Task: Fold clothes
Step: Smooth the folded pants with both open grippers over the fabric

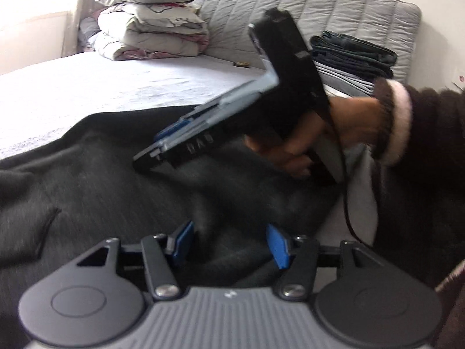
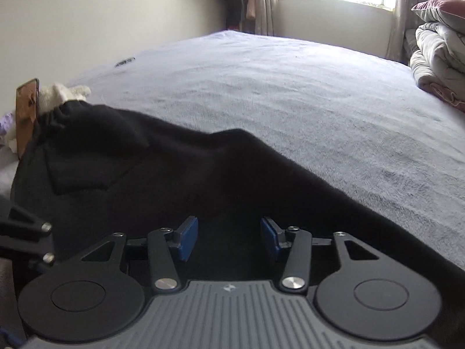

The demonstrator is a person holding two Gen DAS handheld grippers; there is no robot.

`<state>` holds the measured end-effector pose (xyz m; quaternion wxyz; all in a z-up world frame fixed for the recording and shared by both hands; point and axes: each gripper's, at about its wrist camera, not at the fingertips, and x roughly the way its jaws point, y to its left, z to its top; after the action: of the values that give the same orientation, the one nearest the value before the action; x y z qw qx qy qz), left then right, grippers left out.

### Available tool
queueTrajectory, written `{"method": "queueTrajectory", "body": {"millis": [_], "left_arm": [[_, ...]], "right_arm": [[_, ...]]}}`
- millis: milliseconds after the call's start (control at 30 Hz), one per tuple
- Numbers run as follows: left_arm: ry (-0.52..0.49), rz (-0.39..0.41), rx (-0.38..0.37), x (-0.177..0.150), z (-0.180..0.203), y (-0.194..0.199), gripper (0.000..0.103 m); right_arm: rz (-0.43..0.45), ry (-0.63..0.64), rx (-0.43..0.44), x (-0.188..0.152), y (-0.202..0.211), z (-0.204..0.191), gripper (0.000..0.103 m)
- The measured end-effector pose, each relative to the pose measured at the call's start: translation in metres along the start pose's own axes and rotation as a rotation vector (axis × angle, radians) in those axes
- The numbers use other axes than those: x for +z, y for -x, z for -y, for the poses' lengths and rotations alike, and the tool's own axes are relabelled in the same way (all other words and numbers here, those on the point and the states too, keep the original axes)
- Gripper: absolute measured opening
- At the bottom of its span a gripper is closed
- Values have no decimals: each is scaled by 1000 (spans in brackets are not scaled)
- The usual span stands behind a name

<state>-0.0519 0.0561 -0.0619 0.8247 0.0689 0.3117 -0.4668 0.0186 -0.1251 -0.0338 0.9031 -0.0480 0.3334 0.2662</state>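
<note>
Black garment (image 2: 180,174) by bed (image 2: 290,93) edge, open bedspread beyond; both tools (image 1: 229,244) (image 2: 229,237) half-wide, gripping nothing.

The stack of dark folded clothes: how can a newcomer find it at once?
Look at the grey quilted headboard of the bed. The stack of dark folded clothes lies at its foot, on the right. Unlike the pale, puffy bedding pile on the left, it is flat, neat and dark.

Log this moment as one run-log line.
step: folding | item: black garment spread on bed | left tongs: open | right tongs: open
</note>
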Motion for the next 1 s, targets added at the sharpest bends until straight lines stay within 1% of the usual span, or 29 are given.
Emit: {"method": "queueTrajectory", "body": {"millis": [133,200,267,333,400,500,600,633,700,767,833,900,1000], "left_arm": [[26,-14,-38,8,-10,9,56],[23,-4,-33,14,-14,10,57],[15,15,-13,23,-17,10,57],[24,32,-2,31,-20,8,57],[35,45,-4,39,-20,3,57],[21,35,-13,43,-16,-12,57],[11,-26,-23,35,-11,-30,57],[-8,-26,-10,29,-8,-33,58],[-56,5,28,20,3,-31,59],[-70,27,56,10,11,-24,60],[-72,35,68,2,15,-15,60],[-63,35,74,-4,17,-6,60],[-44,13,62,-4,14,7,60]], "right_arm": [[4,-1,-10,5,15,10,50],[3,-3,-29,-1,24,12,51],[3,-6,-49,-7,34,15,51],[1,-8,-64,-16,43,19,53],[-19,3,-80,-26,48,20,53],[-19,21,-94,-46,63,22,53],[8,17,-95,-66,82,25,55],[14,17,-93,-74,89,26,55],[29,38,-89,-93,101,27,58],[58,68,-93,-112,112,28,58],[84,81,-91,-128,124,30,58],[77,78,-71,-135,137,37,58],[42,62,-35,-140,156,52,59]]}}
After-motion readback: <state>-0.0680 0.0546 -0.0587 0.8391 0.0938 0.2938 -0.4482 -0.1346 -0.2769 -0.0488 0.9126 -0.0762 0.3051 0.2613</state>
